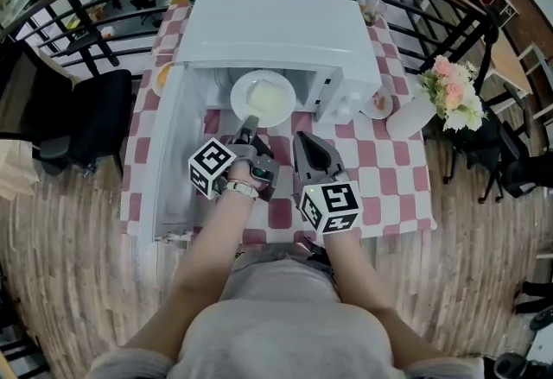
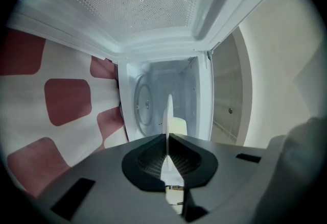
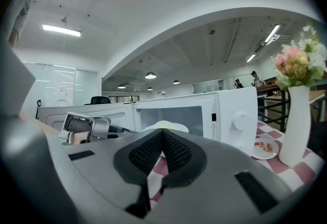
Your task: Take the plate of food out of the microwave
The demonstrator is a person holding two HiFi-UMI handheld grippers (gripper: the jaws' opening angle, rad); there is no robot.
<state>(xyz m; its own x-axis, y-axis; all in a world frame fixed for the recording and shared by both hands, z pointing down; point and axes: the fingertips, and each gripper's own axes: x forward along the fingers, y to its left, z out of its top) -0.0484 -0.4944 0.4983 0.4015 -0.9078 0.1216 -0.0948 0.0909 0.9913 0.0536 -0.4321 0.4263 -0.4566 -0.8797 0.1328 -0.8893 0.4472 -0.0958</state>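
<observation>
**Plate held at the microwave's mouth**

The white microwave (image 1: 276,28) stands on a red-and-white checked table (image 1: 397,161). Its door (image 1: 168,153) is swung wide open to its left side as the head view shows it.

The plate (image 1: 237,97) is at the microwave's open front, most of it out in front of the opening. It carries a pale yellow heap of food (image 1: 266,97).

The left gripper (image 1: 249,125) reaches in from the side away from the microwave. Its jaws are clamped on the plate's near rim. In the left gripper view the rim runs edge-on between the two pads, with the food just past them. Behind that, the glass turntable (image 2: 145,106) lies bare inside the microwave.

The right gripper (image 1: 304,140) is in front of the microwave too, just beside the left one and a little further back from the opening. Its jaws are pressed together with nothing between them. It touches neither the plate nor the microwave.

To the microwave's right stands a white vase (image 1: 410,116) of pink flowers (image 1: 454,92). Between vase and microwave lies a saucer (image 1: 378,103) with some red bits on it — too small to make out.
</observation>
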